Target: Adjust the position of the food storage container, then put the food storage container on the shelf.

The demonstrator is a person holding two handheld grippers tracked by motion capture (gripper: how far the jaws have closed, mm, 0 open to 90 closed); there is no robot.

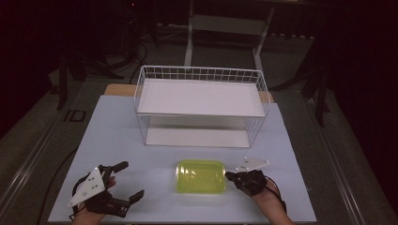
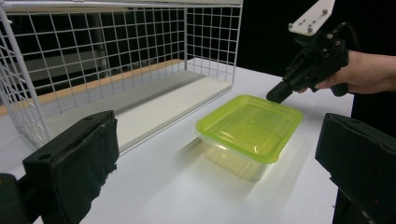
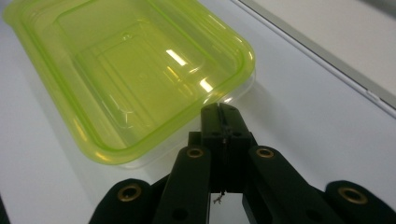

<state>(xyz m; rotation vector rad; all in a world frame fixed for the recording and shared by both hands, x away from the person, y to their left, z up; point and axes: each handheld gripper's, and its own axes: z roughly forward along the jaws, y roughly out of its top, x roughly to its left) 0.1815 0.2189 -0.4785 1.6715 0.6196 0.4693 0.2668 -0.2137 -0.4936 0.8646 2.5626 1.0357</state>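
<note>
Item: green-lidded container [image 1: 201,176], lower centre of the tabletop [image 1: 117,131], before the wire rack [image 1: 201,101].
Right gripper [image 1: 228,176]: jaws together, tip set at the container's right edge.
Left gripper [image 1: 126,182]: jaws apart, empty, lower left.
Step judged: approach. Next required: jaws parted for a grasp.
</note>
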